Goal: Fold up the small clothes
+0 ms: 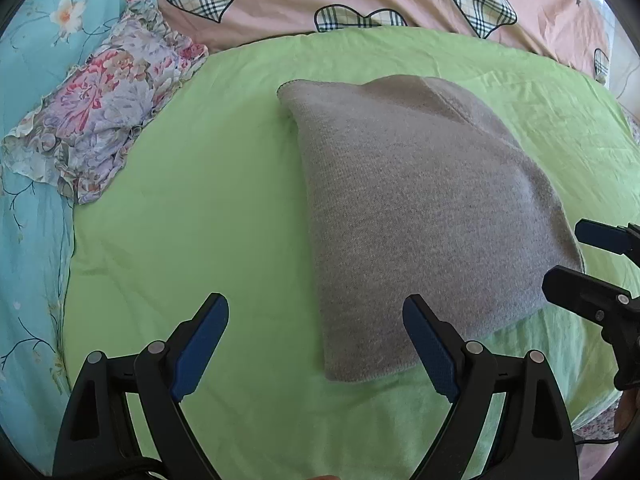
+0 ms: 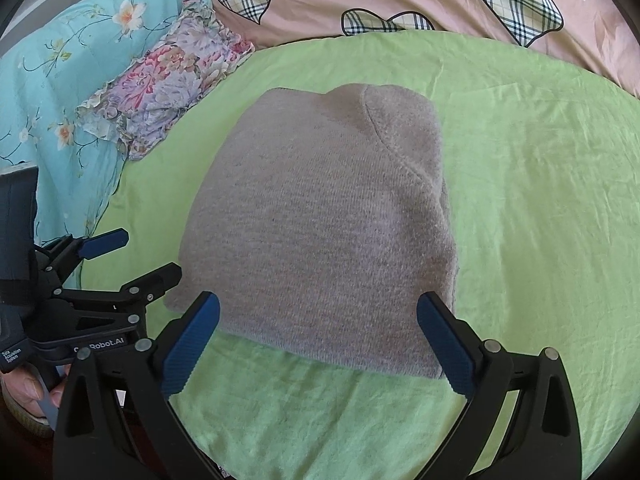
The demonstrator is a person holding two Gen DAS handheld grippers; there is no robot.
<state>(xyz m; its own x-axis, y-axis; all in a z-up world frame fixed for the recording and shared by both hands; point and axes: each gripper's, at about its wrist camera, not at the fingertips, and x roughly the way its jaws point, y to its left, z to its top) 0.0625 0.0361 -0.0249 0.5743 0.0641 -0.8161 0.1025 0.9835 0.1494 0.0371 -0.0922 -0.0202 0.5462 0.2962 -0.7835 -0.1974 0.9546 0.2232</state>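
text: "Robot.AI" printed on left gripper (image 2: pixel 120 258) body, tiny "Data Acquisition System" tag too | grey knit garment (image 2: pixel 320 232) folded flat mid green sheet (image 2: pixel 540 200), long axis running away from cameras | loads of bare sheet on every side | floral cloth (image 2: pixel 168 80) far-left, apart | both claws spread wide, holding nothing, right gripper (image 2: pixel 318 344) at near hem

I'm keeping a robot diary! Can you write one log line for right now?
step: fold check | grey sweater: folded, on green sheet | left claw: open, empty | right claw: open, empty | flowery cloth: aside
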